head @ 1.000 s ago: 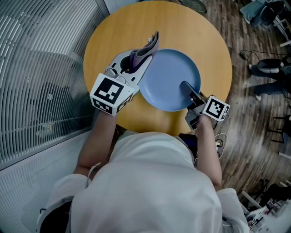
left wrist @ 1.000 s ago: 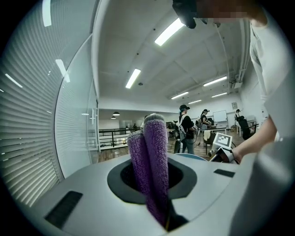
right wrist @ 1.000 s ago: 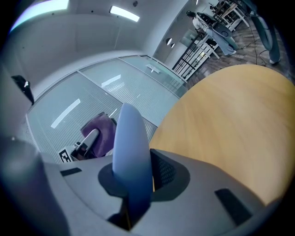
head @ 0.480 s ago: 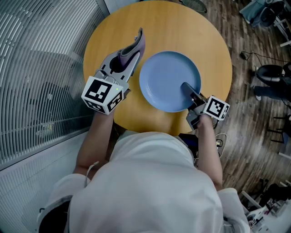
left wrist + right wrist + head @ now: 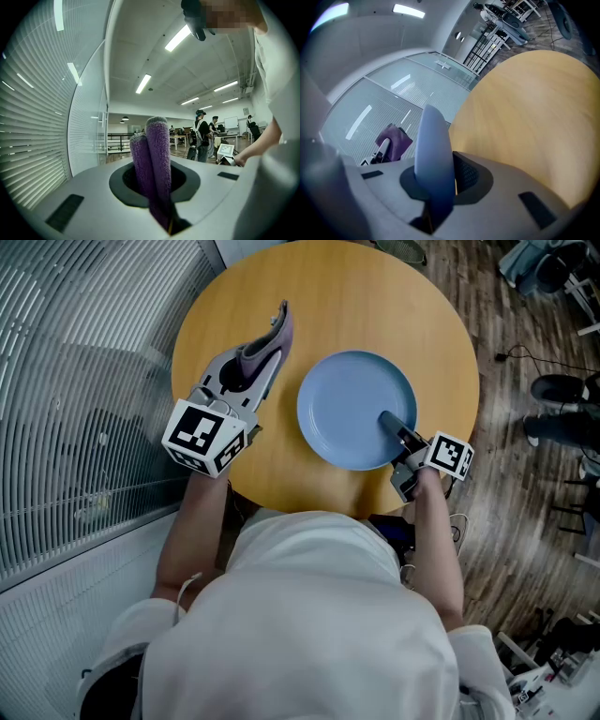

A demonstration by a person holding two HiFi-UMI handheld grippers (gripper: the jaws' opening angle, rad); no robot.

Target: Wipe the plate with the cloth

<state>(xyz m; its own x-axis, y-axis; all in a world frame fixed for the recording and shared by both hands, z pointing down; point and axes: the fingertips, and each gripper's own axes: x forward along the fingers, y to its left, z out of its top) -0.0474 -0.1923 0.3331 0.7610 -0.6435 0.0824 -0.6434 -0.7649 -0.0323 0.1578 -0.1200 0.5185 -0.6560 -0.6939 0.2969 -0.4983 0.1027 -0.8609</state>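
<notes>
Got the cloth [image 5: 270,338] clamped tight in the left tool [image 5: 246,376], folded up and poking out past the tips. Got the plate [image 5: 347,404] pinched by its near right rim in the right tool [image 5: 398,435], flat and low over the tabletop [image 5: 375,296]; can't tell if fully set down. Key bit: sits just right of the cloth, strip of bare tabletop between, not touching. So probably need to swing the left tool rightward and tip the cloth down onto the blue face. Round, so no long axis to fuss over.
</notes>
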